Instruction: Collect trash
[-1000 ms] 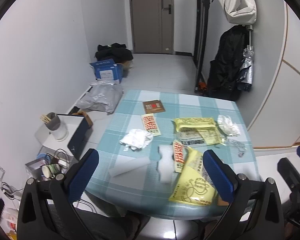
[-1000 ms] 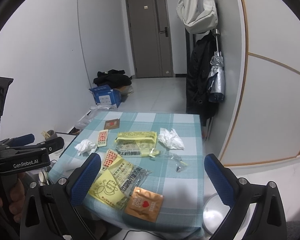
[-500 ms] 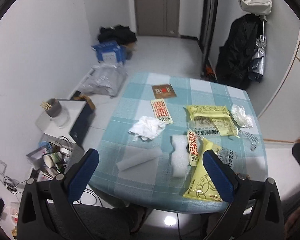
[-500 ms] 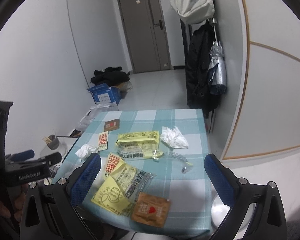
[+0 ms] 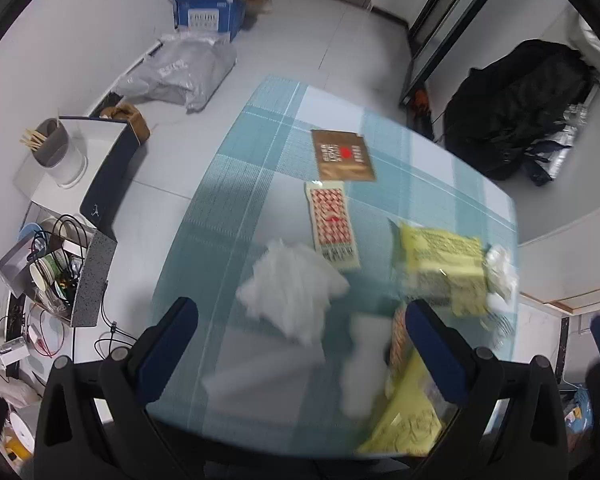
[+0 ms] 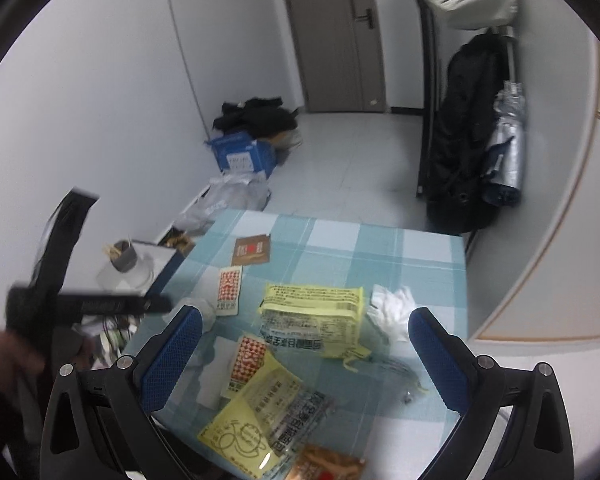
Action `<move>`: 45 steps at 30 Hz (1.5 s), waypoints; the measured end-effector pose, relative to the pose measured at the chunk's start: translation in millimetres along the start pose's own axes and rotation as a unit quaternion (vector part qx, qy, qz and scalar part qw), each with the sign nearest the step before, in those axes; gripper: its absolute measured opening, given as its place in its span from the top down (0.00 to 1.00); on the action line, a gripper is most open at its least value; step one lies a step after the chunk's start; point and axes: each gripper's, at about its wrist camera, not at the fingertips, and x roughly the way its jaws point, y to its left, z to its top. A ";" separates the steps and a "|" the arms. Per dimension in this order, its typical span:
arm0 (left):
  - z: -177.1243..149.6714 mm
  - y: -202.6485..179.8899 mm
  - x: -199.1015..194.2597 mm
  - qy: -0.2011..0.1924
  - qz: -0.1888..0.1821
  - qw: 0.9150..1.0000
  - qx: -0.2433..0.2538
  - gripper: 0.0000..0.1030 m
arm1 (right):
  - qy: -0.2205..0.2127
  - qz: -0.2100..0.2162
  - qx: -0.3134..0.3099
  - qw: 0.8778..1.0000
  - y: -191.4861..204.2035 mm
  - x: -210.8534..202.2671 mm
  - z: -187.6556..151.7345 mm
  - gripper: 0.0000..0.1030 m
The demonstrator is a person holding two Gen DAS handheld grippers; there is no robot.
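Left wrist view: the left tongs (image 5: pixel 300 336) are wide and empty, right above the crumpled tissue (image 5: pixel 294 290); right tongs (image 6: pixel 306 346) wide too.

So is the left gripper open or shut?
Open: the left gripper has its blue fingers wide apart, nothing between them.

my right gripper (image 6: pixel 304 354) hangs wide open over the checked table (image 6: pixel 420 252), above a yellow noodle wrapper (image 6: pixel 312 316), crumpled tissue (image 6: pixel 392 312) and red-patterned sachets (image 6: pixel 229 287).
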 end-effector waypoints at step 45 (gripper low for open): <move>51.4 -49.5 70.1 0.044 0.084 0.993 0.076 0.73 | 0.031 0.031 0.075 0.996 -44.7 15.6 -15.2 0.00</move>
